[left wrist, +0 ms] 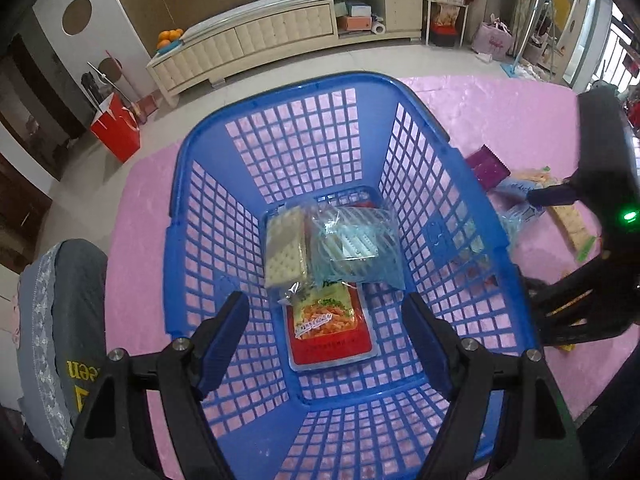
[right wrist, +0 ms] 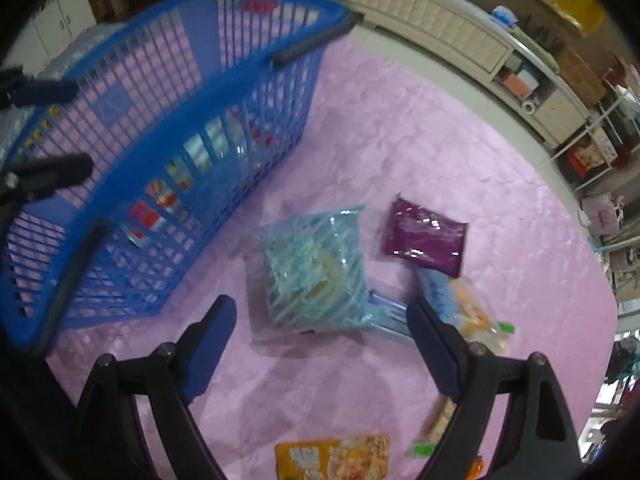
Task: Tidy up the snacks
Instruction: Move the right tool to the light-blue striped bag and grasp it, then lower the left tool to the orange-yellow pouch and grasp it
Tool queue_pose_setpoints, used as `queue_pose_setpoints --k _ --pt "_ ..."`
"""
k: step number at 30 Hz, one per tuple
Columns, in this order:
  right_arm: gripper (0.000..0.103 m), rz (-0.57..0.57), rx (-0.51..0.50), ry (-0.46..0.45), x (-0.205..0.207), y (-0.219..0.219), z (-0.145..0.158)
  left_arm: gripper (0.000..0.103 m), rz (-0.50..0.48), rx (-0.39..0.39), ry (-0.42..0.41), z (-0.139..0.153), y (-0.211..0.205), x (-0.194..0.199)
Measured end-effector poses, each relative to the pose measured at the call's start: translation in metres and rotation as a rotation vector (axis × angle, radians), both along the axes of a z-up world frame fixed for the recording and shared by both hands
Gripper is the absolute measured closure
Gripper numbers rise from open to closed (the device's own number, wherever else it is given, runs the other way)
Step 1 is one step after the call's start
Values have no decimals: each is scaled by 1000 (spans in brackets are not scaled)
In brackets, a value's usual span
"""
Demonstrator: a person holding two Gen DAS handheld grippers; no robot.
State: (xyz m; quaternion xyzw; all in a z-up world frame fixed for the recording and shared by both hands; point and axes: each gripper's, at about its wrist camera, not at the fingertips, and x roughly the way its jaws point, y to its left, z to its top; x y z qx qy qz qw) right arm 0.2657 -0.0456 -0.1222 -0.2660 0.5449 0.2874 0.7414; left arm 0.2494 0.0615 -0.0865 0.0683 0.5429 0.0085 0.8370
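A blue plastic basket (left wrist: 408, 92) stands on the pink table. Inside lie a cracker pack (left wrist: 286, 250), a light blue striped bag (left wrist: 356, 246) and a red-and-orange snack packet (left wrist: 330, 330). My left gripper (left wrist: 326, 326) is open and empty above the basket's near end. In the right wrist view my right gripper (right wrist: 320, 332) is open and empty just above another light blue striped bag (right wrist: 312, 270) on the table, right of the basket (right wrist: 168, 92). A purple packet (right wrist: 426, 236) lies beyond it.
More snacks lie on the pink tablecloth (right wrist: 400, 120): a pale orange-and-blue packet (right wrist: 460, 304) by my right finger, a yellow-orange packet (right wrist: 332, 458) at the near edge, a cracker strip (left wrist: 570, 222). A grey chair back (left wrist: 60, 320) stands left of the table.
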Motion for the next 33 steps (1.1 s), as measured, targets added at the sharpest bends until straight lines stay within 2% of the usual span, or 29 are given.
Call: queue_pose_setpoints --k 4,8,9,10,13,18,22,28,33 --pt "13 -7 9 27 8 5 -13 26 -13 -2 -1 -6 -1 4" --pt "14 35 -24 -42 3 11 -17 26 -10 -1 5 -11 0 5" --pt "20 40 -20 -46 1 10 -17 26 -8 1 5 -12 0 5" --pt "39 39 -13 -28 0 10 -18 26 -5 4 3 -11 1 5" --pt "42 17 19 -18 -5 3 -12 26 4 3 -6 -5 3 2" --pt "42 -10 46 -38 -20 -14 13 26 -2 7 -49 15 -2 -9" --pt "42 -52 81 -88 -33 -36 48 26 -20 -7 -87 35 -15 -18" --pt "42 -117 117 -152 -50 -77 92 26 -92 -13 -144 62 -53 -33" --pt "42 -185 140 -193 -54 -121 109 26 -173 -26 -170 73 -89 -44"
